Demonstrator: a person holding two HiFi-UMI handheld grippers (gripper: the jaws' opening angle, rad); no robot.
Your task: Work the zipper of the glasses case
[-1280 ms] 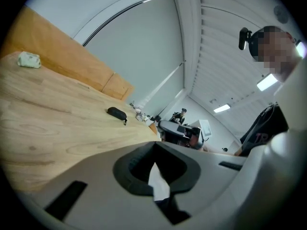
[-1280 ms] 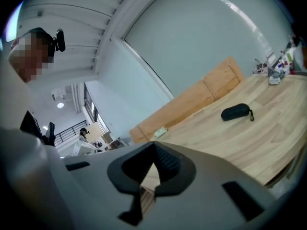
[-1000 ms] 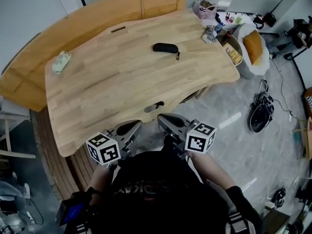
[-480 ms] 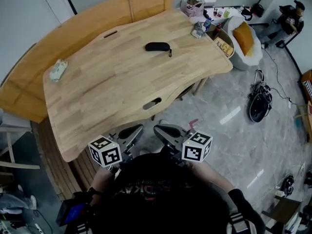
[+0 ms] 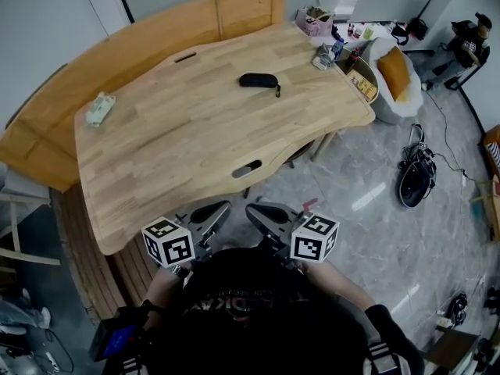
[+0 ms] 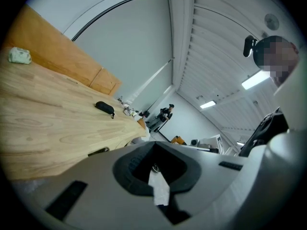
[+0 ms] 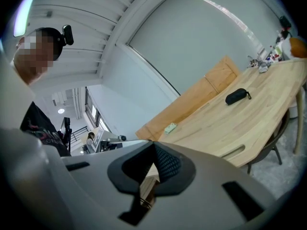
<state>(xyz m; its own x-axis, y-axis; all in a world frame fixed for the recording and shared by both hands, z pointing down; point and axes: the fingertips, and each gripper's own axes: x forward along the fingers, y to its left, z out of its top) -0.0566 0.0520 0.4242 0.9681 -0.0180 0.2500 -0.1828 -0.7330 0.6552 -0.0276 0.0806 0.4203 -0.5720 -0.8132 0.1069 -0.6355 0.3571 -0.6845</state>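
Glasses case (image 5: 259, 80), black and oval, lies flat on the wooden table (image 5: 180, 147), in the upper middle of the head view, toward the table's far side. A short dark cord or pull (image 5: 277, 91) trails from its right end onto the wood. Nothing touches the case, and it looks zipped shut, though it is too small to be sure.

Bare wood surrounds it. A pale green packet (image 5: 100, 108) sits well apart from it, near the table's left edge. At the table's upper right corner is a pink container (image 5: 315, 20) with a few small bottles (image 5: 332, 53) beside it. A long slot (image 5: 247, 169) is cut through the tabletop near its lower edge.

Behind the table, along the top of the frame, leans a wide wooden panel (image 5: 156, 41). To the right, a white seat holds an orange cushion (image 5: 394, 72), and a black bag (image 5: 412, 184) with cables lies on the grey marbled floor (image 5: 359, 233).

At the bottom centre, below the table's near edge and well apart from the case, the left gripper (image 5: 206, 212) and the right gripper (image 5: 264, 212) are held side by side in front of the person's dark top. Both have their jaws pressed together with nothing between them. The left marker cube (image 5: 167, 241) and the right marker cube (image 5: 314, 237) face the camera.
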